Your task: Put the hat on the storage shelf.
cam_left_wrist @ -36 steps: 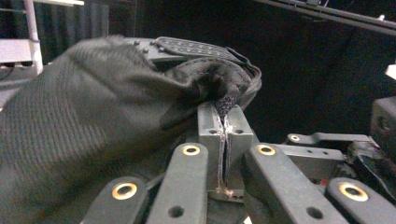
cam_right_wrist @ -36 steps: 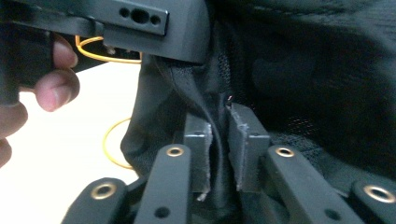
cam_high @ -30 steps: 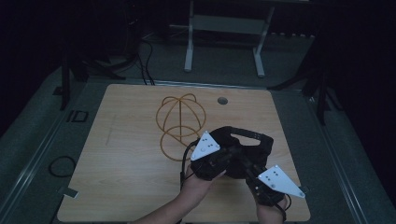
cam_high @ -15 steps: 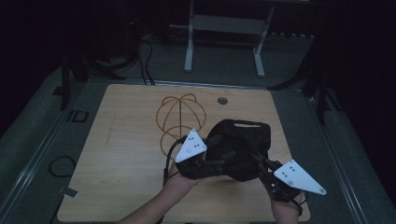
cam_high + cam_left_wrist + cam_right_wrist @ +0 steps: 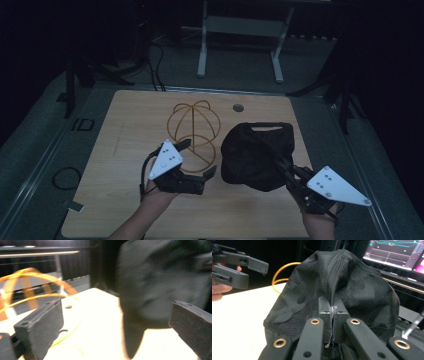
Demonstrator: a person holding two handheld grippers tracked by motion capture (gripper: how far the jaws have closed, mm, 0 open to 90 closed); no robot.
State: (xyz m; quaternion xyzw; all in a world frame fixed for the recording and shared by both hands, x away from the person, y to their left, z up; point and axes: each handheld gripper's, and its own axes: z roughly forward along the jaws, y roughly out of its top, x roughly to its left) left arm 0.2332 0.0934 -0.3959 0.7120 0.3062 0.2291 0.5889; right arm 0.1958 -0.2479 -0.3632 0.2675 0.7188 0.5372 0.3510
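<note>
A pale wooden bench (image 5: 125, 145) with a light grain carries everything; it stands in a dim room on a grey floor, with dark space all round.

Nearest, two hand-held grippers come in from the near edge, each with a grey three-cornered plate on top. The left gripper (image 5: 197, 159) sits near the middle of the bench; its fingers (image 5: 41, 327) have just been opening and now stand wide apart with nothing between them. The right gripper (image 5: 281, 166) is at the near right, and its fingers (image 5: 325, 315) are pinched tight on a fold of fabric.

That fabric belongs to one black cloth cap (image 5: 255, 155) with a faint camouflage pattern and a mesh-like weave. It is on the right half of the bench, to the right of the left gripper and apart from it. Its crown bunches up into a ridge where the right fingers hold it, and a strap shows along its far edge.

Just left of the cap and beyond the left gripper stands one yellow wire frame shaped like a rounded dome (image 5: 192, 125), made of thin curved hoops.

Farther on, one small round hole (image 5: 238, 107) sits near the far edge of the bench. Behind the bench one pale metal stand with two legs (image 5: 240, 45) rests on the floor, with dark cables (image 5: 155, 65) lying to its left.
</note>
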